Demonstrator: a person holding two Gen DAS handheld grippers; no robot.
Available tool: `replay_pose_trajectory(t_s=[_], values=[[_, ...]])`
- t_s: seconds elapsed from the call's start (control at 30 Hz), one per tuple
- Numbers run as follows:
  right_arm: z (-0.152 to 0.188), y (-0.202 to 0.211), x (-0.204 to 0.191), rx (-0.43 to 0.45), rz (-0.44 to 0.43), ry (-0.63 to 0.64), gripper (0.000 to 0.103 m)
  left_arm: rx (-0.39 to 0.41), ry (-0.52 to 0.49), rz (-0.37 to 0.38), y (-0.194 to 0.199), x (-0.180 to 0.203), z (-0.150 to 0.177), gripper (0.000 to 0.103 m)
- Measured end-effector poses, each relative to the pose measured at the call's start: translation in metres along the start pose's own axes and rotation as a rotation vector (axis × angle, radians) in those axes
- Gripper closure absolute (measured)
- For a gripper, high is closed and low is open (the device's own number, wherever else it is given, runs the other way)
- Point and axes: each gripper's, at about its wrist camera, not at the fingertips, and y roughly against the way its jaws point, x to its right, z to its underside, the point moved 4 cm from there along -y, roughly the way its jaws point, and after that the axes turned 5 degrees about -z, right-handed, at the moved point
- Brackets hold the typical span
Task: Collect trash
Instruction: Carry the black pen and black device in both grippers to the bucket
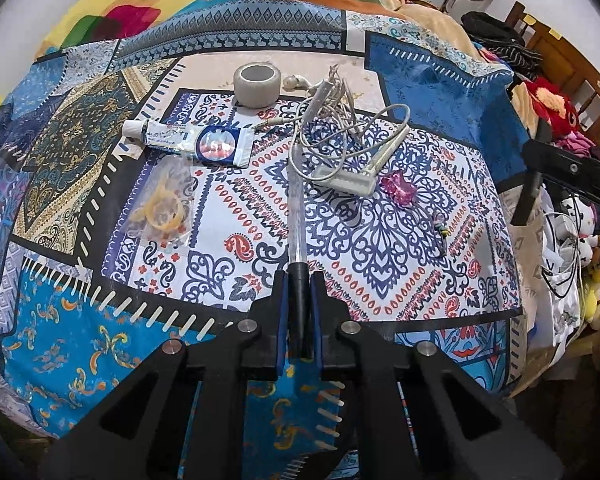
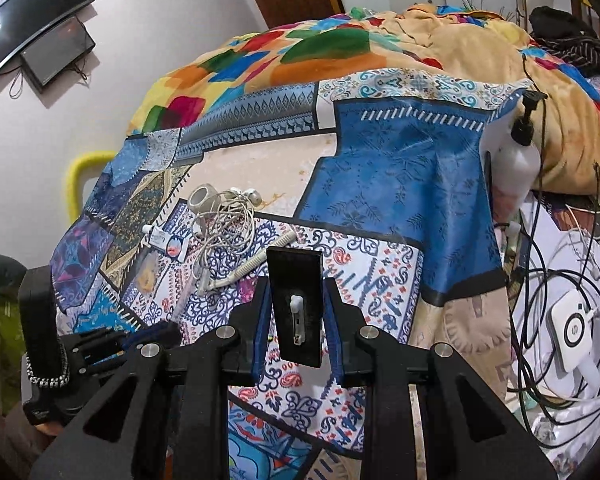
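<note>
Mid-collection, by the look of it: left gripper point(image 1: 299, 292) is clenched on the black end of a clear stick-like tool point(image 1: 295, 200) running up frame centre, and right gripper point(image 2: 296, 312) grips a flat black plate w/ a white clip point(image 2: 296, 308) at centre frame. Trash lies on the patterned bedsheet point(image 1: 380, 240) upper-centre: toothpaste tube point(image 1: 196, 142), tape roll point(image 1: 257, 85), tangled cables point(image 1: 340, 120), bag of rubber bands point(image 1: 162, 208), pink wrapper point(image 1: 398, 187). Next prob. needs both held items brought to the pile to gather pieces; no bin in view.

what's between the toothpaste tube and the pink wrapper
In the left wrist view, the clear pen and the white cable plug lie between the tube and wrapper.
</note>
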Motion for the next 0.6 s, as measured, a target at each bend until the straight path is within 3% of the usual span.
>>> replay_pose_trajectory(t_s=[0.3, 0.6], values=[[0.005, 0.024, -0.023, 0.01, 0.001, 0.037, 0.08, -0.019, 0.051, 0.01, 0.03, -0.002, 0.022, 0.094], [0.01, 0.066, -0.075, 0.052, -0.039, 0.115, 0.08, 0.12, 0.1, -0.002, 0.12, -0.013, 0.027, 0.094]])
